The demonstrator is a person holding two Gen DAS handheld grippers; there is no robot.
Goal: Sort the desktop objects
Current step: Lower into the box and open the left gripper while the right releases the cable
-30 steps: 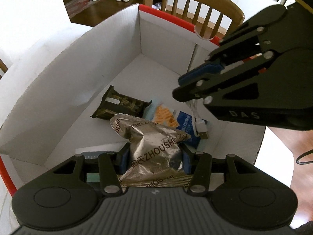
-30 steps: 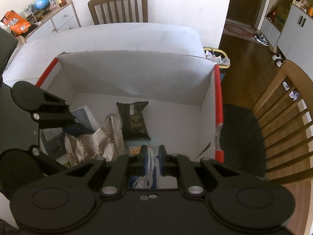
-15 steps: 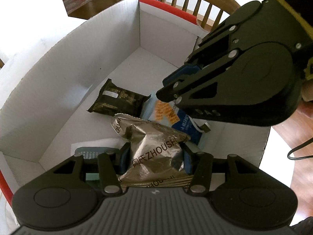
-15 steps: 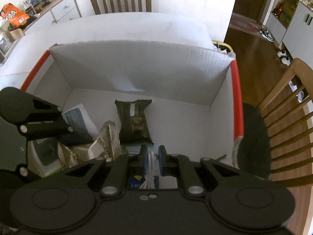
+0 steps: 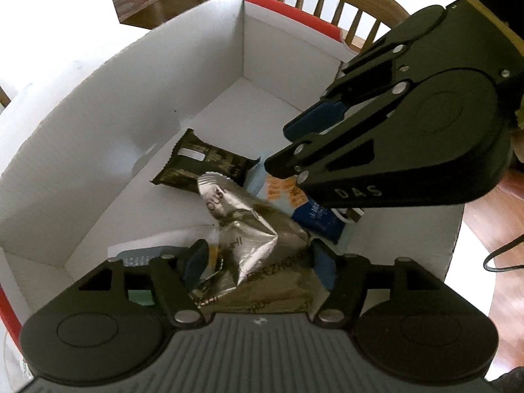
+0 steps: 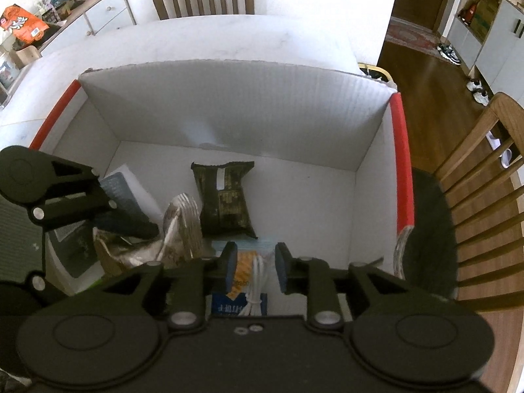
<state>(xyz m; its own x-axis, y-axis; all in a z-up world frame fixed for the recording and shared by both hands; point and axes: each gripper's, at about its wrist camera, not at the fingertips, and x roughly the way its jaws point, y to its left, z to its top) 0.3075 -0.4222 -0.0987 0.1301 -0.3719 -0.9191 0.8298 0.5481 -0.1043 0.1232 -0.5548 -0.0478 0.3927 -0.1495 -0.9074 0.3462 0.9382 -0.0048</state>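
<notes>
Both grippers reach into a white cardboard box [image 5: 196,75] with red-taped edges. My left gripper [image 5: 258,262] is open, its jaws wide around a crumpled silver snack bag [image 5: 252,229] lying in the box. My right gripper [image 6: 255,265] is open above a white cable [image 6: 257,278] that lies on a blue and orange packet [image 6: 242,271]. It also shows in the left wrist view [image 5: 294,150]. A dark snack wrapper [image 6: 224,203] lies flat on the box floor beyond them.
A paper sheet and a grey card [image 6: 121,193] lie at the box's left side. Wooden chairs [image 6: 484,190] stand right of and behind the white table [image 6: 229,39]. A sideboard with clutter [image 6: 49,9] is far left.
Both grippers have opened: the left let go of the silver bag, which sagged onto the box floor, and the right let go of the white cable.
</notes>
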